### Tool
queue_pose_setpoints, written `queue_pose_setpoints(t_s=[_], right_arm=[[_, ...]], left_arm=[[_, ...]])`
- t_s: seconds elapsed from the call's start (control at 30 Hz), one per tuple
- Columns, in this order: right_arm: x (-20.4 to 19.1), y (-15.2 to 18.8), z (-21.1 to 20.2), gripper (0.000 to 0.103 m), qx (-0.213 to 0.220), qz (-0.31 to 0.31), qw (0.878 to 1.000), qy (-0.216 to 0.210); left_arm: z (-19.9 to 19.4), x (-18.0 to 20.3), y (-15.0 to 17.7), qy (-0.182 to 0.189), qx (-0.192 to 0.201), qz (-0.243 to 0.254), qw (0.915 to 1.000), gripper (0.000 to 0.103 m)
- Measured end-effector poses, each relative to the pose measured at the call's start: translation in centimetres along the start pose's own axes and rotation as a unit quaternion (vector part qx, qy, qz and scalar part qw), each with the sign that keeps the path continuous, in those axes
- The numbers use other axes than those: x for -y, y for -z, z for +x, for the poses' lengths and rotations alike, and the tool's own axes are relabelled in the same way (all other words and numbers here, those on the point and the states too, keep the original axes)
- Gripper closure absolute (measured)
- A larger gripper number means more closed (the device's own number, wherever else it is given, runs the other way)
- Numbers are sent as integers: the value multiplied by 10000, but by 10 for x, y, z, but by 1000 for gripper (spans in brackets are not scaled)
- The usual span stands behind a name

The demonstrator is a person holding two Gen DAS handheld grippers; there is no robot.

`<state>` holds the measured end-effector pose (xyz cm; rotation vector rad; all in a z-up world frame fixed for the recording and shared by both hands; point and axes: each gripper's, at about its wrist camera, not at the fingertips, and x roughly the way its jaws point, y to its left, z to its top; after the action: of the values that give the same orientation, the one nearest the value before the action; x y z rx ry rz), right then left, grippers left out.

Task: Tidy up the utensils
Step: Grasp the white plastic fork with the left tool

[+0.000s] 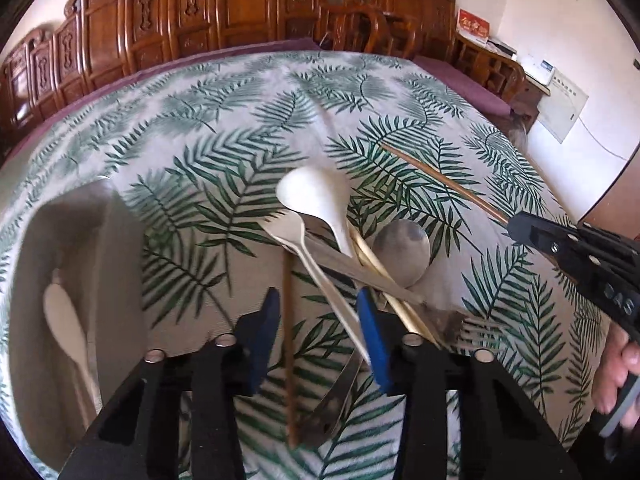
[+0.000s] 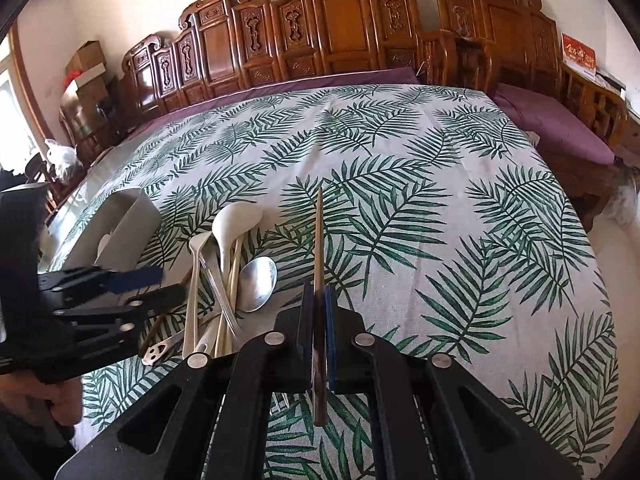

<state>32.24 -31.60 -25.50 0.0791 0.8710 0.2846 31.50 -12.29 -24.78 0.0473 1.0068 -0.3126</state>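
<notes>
On the leaf-print tablecloth (image 2: 420, 208) lies a loose heap of utensils: a large white spoon (image 1: 310, 196), a smaller white spoon (image 1: 290, 232), a metal spoon (image 1: 402, 250), a pair of pale chopsticks (image 1: 376, 270), a flat steel handle (image 1: 352, 270) crossing under them, and a fork (image 1: 474, 328) at the near right edge of the heap. The left gripper (image 1: 318, 334) hangs low over this heap with its blue pads part-way apart; a brown chopstick (image 1: 289, 344) and the stem of the smaller white spoon run through the gap, yet neither pad visibly presses on them (the right pad sits just beside the spoon stem, contact uncertain). The right gripper (image 2: 319, 322) is clamped tight on a second brown chopstick (image 2: 319, 240), which projects forward between the closed pads, clear of the cloth and to the right of the heap. At the left edge of the cloth stands a grey holder (image 1: 76, 248), open-topped, with one white spoon (image 1: 66, 320) already inside it. A person's fingers (image 1: 618, 376) wrap the right gripper's handle. Carved wooden benches (image 2: 340, 36) with purple cushions (image 2: 552, 128) line the wall behind the table.
</notes>
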Motion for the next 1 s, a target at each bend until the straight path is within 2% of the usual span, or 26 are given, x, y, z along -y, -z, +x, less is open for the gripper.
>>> queue_pose_setpoints(t_s=[0.07,0.1,0.33,0.4,0.43,0.47,0.63,0.87,1.0], right_arm=[[-1,-1,0,97,-2,-2,10000,-32],[-1,-1,0,97,2,3,10000,-58],[-2,-3,-2,97,44,45,9998,-174],[-2,-3,-2,97,47,47,9998,-188],[-3,-3,-2,97,44,50,9998,-190],[-3,-3,-2,97,45,47,9998,-188],[-8,-3,-4,97,76,-11,9998,-191],[-22,-4,-10,97,145,-87,9994,-294],[-35,-5,-14,97,198,-206,9990,-357]], left_arm=[[8,1,-1,51,-87,-69,9999,78],[12,2,-2,52,-144,-102,9998,79],[22,6,-6,-75,-218,-247,9994,81],[22,6,-6,-175,-207,-262,9993,87],[22,4,-6,-172,-215,-290,9992,97],[22,3,-6,-170,-251,-334,9990,100],[8,0,-3,-154,-154,-294,9993,100],[-31,-6,-8,-84,129,-151,9998,100],[-47,-11,-11,-165,258,-38,9995,100]])
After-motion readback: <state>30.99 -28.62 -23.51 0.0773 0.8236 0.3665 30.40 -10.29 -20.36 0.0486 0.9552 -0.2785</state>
